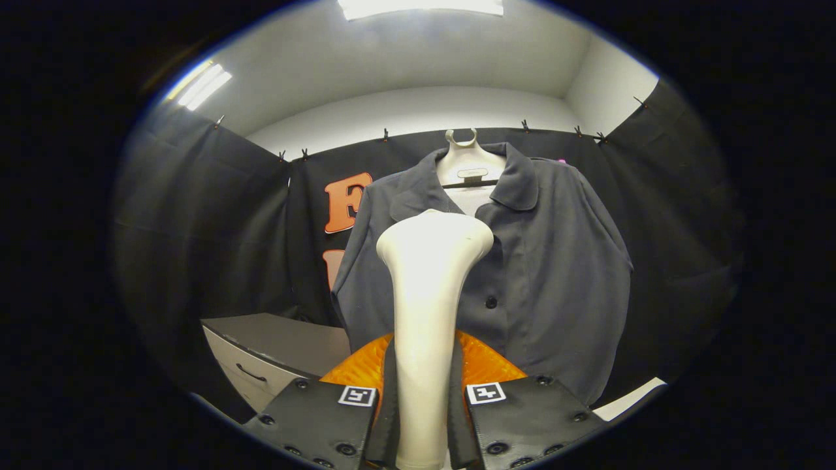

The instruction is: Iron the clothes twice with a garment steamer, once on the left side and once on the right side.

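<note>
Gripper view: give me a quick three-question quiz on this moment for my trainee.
1. True or false: the tool is shut on the steamer.
2. Multiple choice: the steamer's head is in front of the shirt's A) hem B) chest near the collar C) sleeve cuff.
3. What holds the shirt up?

Key: 1. True; both fingers press on the handle. 2. B. 3. A pale hanger on the booth wall, above the grey cabinet.

Black cloth walls (196, 228), white ceiling w/ lights (418, 6), prob. drawer cabinet (274, 352)
</note>
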Available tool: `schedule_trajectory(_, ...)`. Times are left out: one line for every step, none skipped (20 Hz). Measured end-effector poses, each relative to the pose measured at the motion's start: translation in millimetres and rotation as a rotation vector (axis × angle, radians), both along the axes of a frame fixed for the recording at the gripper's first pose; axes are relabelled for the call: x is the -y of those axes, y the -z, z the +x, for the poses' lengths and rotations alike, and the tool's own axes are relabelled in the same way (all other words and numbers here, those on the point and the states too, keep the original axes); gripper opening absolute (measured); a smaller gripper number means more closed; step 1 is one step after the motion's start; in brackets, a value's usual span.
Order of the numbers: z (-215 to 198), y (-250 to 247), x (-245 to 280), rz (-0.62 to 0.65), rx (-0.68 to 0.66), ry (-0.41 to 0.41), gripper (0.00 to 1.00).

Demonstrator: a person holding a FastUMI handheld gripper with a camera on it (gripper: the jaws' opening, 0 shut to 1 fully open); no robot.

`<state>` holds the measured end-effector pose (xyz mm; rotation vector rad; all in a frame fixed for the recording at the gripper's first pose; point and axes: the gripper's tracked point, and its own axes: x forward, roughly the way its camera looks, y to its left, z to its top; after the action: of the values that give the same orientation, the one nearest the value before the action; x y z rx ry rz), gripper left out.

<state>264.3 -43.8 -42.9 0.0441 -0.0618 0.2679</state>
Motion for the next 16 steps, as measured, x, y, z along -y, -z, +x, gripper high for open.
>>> schedule_trajectory(9.1, 2.1, -1.3, -0.004, -0.002, 0.003, 0.37)
schedule_trajectory(16.5, 5.0, -1.7, -0.01, -0.002, 0.003, 0.37)
schedule_trajectory(22.6, 7.3, -3.2, -0.016, 0.0, 0.003, 0.37)
schedule_trajectory(28.3, 9.3, -3.9, -0.023, 0.003, 0.007, 0.37)
schedule_trajectory(33.2, 11.0, -4.7, -0.029, 0.007, 0.013, 0.37)
schedule_trajectory(37.4, 13.9, -5.0, -0.034, 0.009, 0.016, 0.37)
schedule_trajectory(41.4, 17.3, -6.3, -0.037, 0.009, 0.016, 0.37)
schedule_trajectory(44.8, 23.0, -6.8, -0.042, 0.004, 0.017, 0.37)
schedule_trajectory(48.5, 24.9, -6.4, -0.044, -0.004, 0.023, 0.37)
schedule_trajectory(51.0, 28.4, -6.0, -0.041, -0.01, 0.025, 0.37)
schedule_trajectory(55.0, 30.3, -7.5, -0.035, -0.015, 0.02, 0.37)
schedule_trajectory(58.4, 30.9, -10.9, -0.03, -0.019, 0.015, 0.37)
schedule_trajectory(61.8, 31.0, -14.1, -0.028, -0.019, 0.011, 0.37)
schedule_trajectory(64.3, 30.9, -17.0, -0.032, -0.016, 0.008, 0.37)
schedule_trajectory(65.8, 29.7, -19.8, -0.041, -0.008, 0.007, 0.37)
schedule_trajectory(67.2, 29.7, -21.5, -0.051, -0.005, 0.008, 0.37)
